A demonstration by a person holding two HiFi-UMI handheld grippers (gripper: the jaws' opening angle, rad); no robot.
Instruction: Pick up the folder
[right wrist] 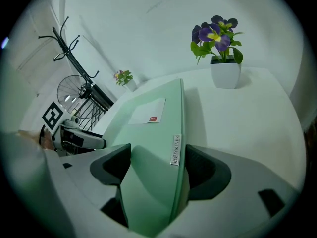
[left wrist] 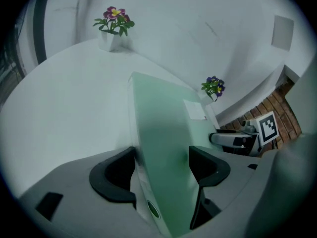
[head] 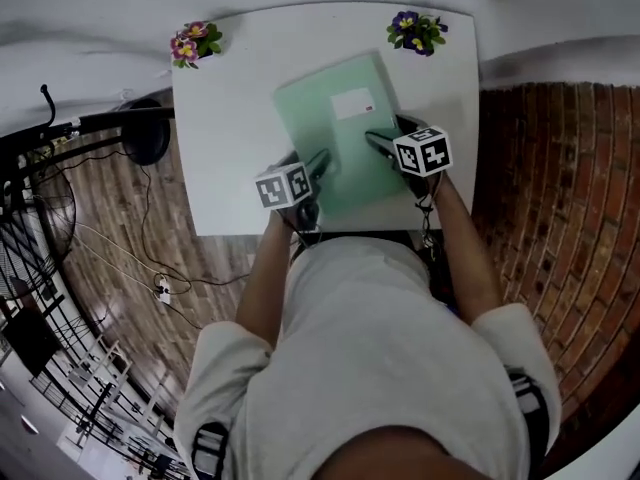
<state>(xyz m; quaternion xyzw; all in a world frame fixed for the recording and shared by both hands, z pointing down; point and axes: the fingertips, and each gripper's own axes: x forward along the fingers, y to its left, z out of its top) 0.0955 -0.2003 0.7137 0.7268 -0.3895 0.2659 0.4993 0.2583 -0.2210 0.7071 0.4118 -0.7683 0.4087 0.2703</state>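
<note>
A pale green folder (head: 340,128) with a white label lies slanted on the white table (head: 230,118). My left gripper (head: 316,164) stands at its near left corner and my right gripper (head: 384,140) at its near right edge. In the left gripper view the folder (left wrist: 163,133) runs between the wide-open jaws of the left gripper (left wrist: 161,170), and the pads do not press on it. In the right gripper view the folder's spine edge (right wrist: 176,150) lies between the jaws of the right gripper (right wrist: 161,167), also wide apart.
A pot of pink flowers (head: 192,43) stands at the table's far left corner and a pot of purple flowers (head: 415,31) at the far right. Left of the table are a black stand (head: 145,133), a fan (head: 40,208) and cables on the floor.
</note>
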